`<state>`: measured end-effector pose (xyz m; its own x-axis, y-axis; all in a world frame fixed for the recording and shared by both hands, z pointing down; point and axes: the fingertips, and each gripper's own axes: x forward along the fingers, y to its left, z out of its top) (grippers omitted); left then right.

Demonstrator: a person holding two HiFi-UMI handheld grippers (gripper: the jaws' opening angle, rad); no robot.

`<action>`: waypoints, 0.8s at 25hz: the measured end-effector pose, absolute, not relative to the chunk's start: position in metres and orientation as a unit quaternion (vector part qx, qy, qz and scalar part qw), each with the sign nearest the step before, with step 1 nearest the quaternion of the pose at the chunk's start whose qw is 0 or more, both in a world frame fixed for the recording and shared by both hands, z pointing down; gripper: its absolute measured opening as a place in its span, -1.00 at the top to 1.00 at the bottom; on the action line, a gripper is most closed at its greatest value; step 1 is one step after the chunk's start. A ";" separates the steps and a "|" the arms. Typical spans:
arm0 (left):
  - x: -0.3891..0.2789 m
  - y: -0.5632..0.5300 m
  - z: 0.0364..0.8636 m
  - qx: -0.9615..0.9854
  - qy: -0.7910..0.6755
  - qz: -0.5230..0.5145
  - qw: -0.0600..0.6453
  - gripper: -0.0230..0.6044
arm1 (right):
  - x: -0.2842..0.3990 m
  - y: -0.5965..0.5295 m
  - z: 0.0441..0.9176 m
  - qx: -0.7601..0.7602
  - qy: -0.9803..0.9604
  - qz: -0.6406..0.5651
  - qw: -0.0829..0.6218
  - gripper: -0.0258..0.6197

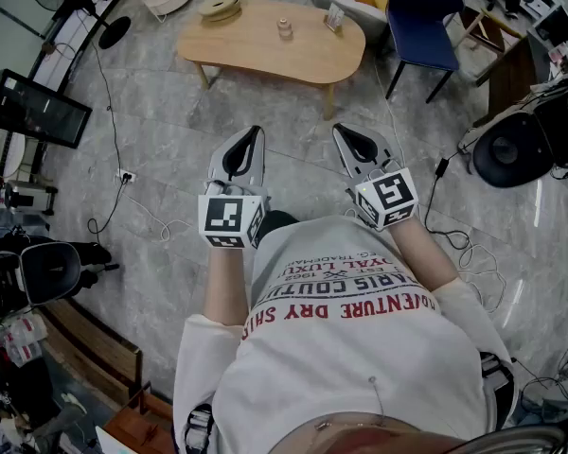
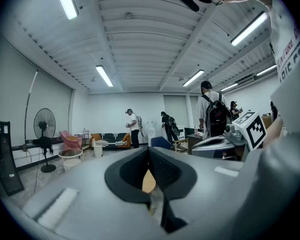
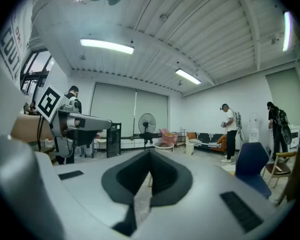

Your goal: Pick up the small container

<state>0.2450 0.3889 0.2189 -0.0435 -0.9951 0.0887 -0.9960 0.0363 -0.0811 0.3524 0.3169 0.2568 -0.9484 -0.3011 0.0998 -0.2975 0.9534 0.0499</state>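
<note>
Nothing done yet: the small container [image 1: 284,28] stands on the far bench [image 1: 256,53], well apart from left gripper [image 1: 255,132] and right gripper [image 1: 340,130], both with fingers pressed together and holding nothing.

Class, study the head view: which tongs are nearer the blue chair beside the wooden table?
Right. The right tongs are below and left of the blue chair with black legs; the left tongs lie further left still.
</note>
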 end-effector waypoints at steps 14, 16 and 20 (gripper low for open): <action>0.243 0.385 0.229 0.692 -0.719 0.061 0.021 0.89 | 0.352 0.310 0.256 0.157 -0.986 -0.005 0.050 0.90; 0.242 0.380 0.233 0.694 -0.716 0.063 0.027 0.89 | 0.352 0.306 0.257 0.157 -0.986 0.006 0.048 0.90; 0.238 0.372 0.238 0.700 -0.712 0.050 0.043 0.89 | 0.349 0.300 0.265 0.158 -0.986 0.022 0.055 0.90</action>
